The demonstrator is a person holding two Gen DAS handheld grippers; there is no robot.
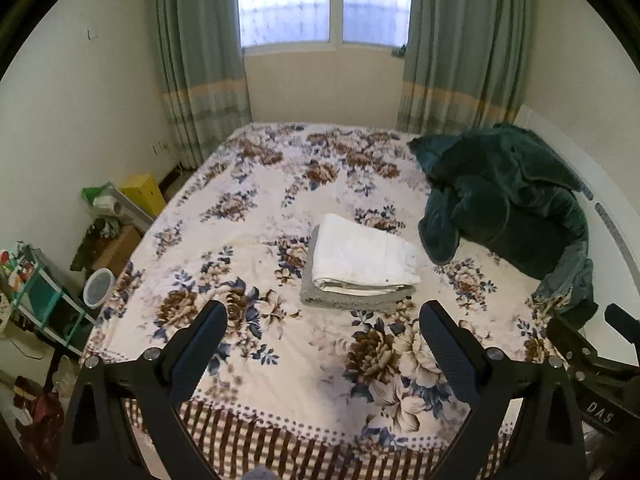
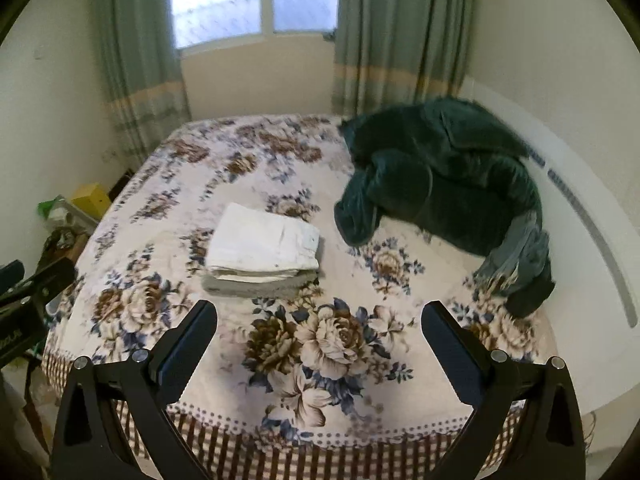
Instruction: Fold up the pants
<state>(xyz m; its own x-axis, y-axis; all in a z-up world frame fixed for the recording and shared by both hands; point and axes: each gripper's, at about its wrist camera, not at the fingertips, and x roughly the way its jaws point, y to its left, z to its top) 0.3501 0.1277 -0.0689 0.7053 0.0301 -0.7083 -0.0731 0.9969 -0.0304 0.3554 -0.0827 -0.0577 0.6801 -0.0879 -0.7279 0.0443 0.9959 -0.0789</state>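
Pants [image 1: 362,256] folded atop grey stack on bed [image 1: 248,220], both grippers' fingers [image 1: 204,344] spread, empty.

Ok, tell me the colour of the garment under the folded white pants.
Grey, clearest in the left wrist view.

The folded white cotton pants [image 1: 362,258] [image 2: 264,244] lie on a folded grey knitted garment [image 1: 344,300] [image 2: 252,286]. The broad cream bedspread [image 1: 280,360] [image 2: 224,184] carries a print of brown and beige roses with dark blue leaves; its near border has rows of brown dots above brown-and-white checks and stripes. The crumpled dark teal plush blanket [image 1: 508,196] [image 2: 444,176] shows a paler grey-blue lining at its near end. The long pleated curtains [image 1: 200,64] [image 2: 396,40] are grey-green with a pale yellow band. The small box [image 1: 144,192] [image 2: 93,199] beside the bed is bright yellow. Both grippers' fingers [image 1: 200,356] [image 2: 184,356] are black.
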